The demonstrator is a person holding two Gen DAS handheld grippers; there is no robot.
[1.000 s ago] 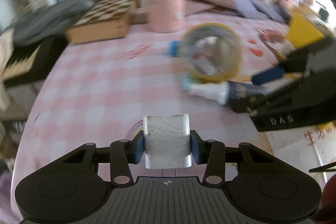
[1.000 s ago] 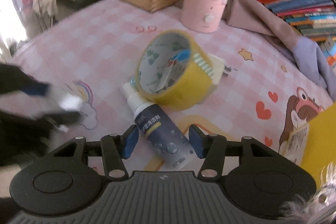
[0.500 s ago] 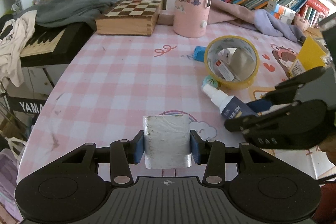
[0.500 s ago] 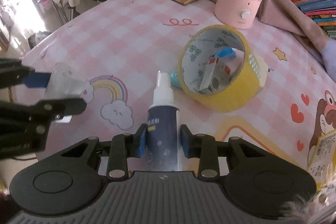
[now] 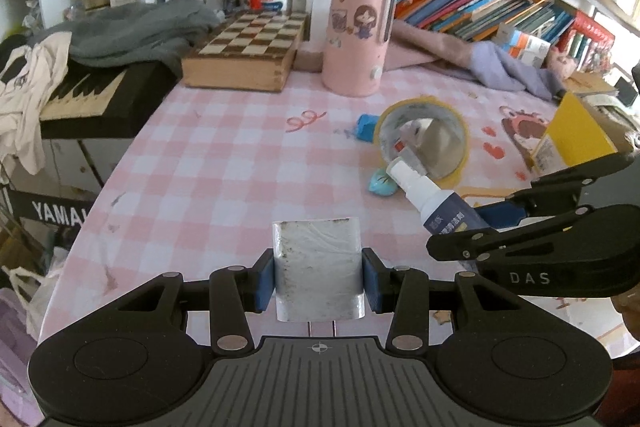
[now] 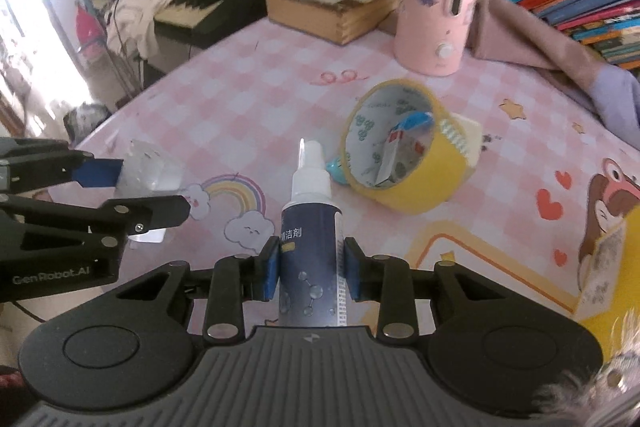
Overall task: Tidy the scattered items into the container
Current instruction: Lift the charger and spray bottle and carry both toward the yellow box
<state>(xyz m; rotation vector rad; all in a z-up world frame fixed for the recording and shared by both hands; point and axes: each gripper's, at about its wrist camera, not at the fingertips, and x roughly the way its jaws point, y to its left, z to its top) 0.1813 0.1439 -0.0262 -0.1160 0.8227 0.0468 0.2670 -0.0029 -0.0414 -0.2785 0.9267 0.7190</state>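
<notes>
My left gripper [image 5: 318, 285] is shut on a clear, scuffed plastic block [image 5: 318, 269], held a little above the pink checked tablecloth [image 5: 224, 163]. In the right wrist view the same block [image 6: 146, 175] shows at the left. My right gripper [image 6: 311, 273] is shut on a dark blue spray bottle [image 6: 311, 247] with a white nozzle, lifted off the cloth; the bottle [image 5: 436, 199] also shows in the left wrist view. A yellow tape roll [image 6: 404, 163] lies on its side beyond it, with small items inside. A small teal object [image 5: 382, 183] and a blue one [image 5: 366, 127] lie beside the roll.
A pink cylinder [image 5: 360, 35] and a wooden chessboard box [image 5: 248, 51] stand at the back. A yellow box [image 5: 572, 135] is at the right, pink and lilac cloth [image 5: 480, 63] before a row of books. A keyboard [image 5: 88, 95] lies past the table's left edge.
The right gripper closed on the spray bottle, which lay on the cloth, and lifted it. Both grippers have risen a little; the left keeps its hold on the block.
</notes>
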